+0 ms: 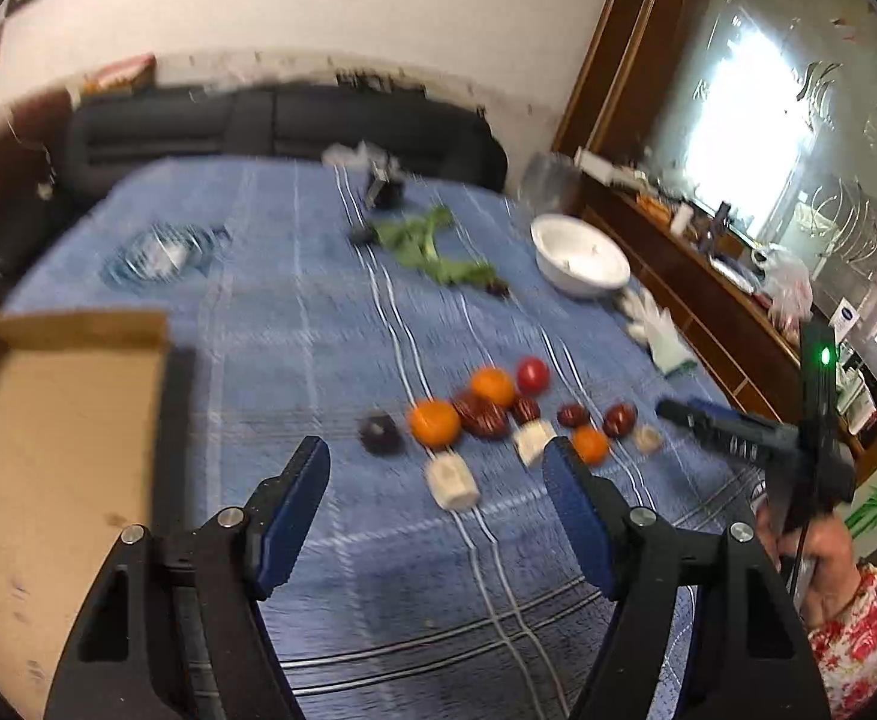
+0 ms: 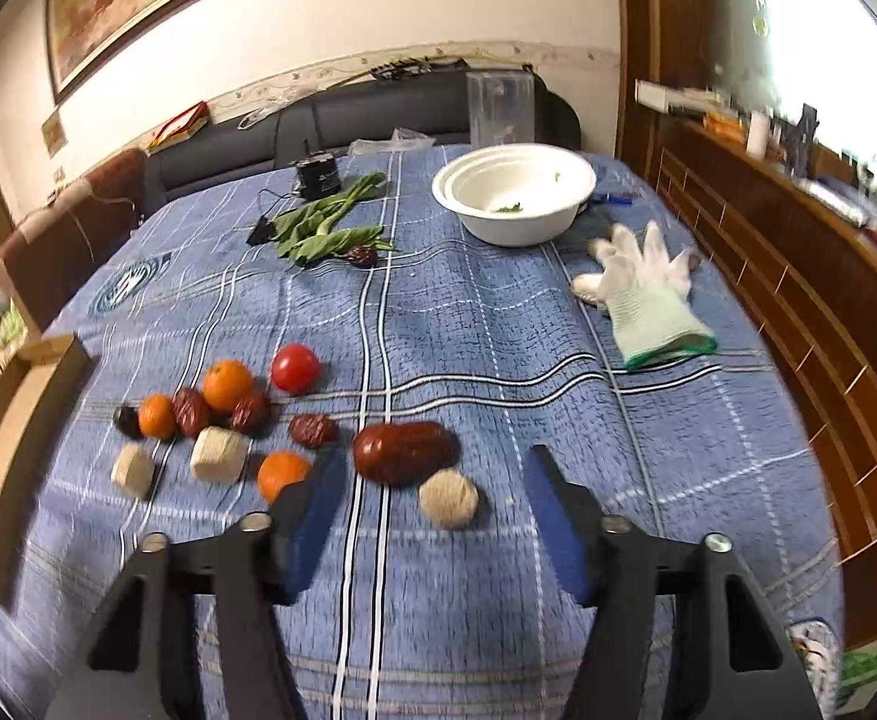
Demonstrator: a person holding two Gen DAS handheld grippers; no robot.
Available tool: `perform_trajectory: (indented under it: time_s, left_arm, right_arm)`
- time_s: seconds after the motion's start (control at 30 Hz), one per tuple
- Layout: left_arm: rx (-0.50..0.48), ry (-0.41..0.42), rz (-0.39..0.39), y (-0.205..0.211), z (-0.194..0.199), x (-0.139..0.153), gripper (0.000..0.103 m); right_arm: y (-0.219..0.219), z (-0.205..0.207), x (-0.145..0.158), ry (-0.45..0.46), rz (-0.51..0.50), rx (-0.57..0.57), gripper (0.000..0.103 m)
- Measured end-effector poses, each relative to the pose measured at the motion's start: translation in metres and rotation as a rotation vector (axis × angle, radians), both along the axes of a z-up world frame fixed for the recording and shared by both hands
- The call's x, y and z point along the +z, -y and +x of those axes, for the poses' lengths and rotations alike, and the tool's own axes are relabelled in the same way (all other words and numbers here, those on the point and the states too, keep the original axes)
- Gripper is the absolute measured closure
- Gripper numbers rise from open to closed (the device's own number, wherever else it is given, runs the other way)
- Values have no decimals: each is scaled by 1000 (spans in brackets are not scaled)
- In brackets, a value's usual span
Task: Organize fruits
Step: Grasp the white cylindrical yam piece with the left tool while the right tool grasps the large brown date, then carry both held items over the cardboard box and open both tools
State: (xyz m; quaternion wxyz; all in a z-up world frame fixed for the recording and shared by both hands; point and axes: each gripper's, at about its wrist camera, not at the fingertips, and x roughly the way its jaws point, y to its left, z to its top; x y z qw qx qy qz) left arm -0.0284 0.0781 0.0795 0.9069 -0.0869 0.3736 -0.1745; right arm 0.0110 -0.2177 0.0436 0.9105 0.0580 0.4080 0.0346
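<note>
Fruits lie in a cluster on the blue plaid cloth [image 2: 468,324]: three oranges [image 2: 227,384], a red tomato [image 2: 294,367], several dark red dates [image 2: 405,453] and pale cut chunks [image 2: 219,454]. In the left wrist view the same cluster [image 1: 434,421] lies just ahead of my open, empty left gripper [image 1: 435,480]. My right gripper [image 2: 432,504] is open and empty, with a date and a pale round piece [image 2: 448,499] between and just ahead of its fingers. The right gripper [image 1: 732,432] also shows in the left wrist view at right.
An open cardboard box [image 1: 48,420] stands at the left table edge. A white bowl [image 2: 513,192], leafy greens [image 2: 330,228], a white glove [image 2: 648,294], a black device [image 2: 317,175] and a clear container [image 2: 500,105] lie farther back. A wooden cabinet [image 2: 798,300] runs along the right.
</note>
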Motion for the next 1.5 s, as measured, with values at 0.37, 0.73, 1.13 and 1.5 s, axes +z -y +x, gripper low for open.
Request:
perform_trajectory:
  time_s: [0.37,0.73,1.13,1.5]
  left_arm:
    - [-29,-58,18,25,24,-30,29]
    - [-52,-95,56,48,48,-54,30]
    - [-15,-118,15,32,36,-54,78]
    - [177,-19,-39,-82,-27,-5,77]
  right_arm:
    - [21,28,-3,-26,122,23,42]
    - [-16,40,-37,-104,23,116,43]
    - [-16,22,-22,-55,51,103,50]
    - [-98,-26,36,50,98,288,50]
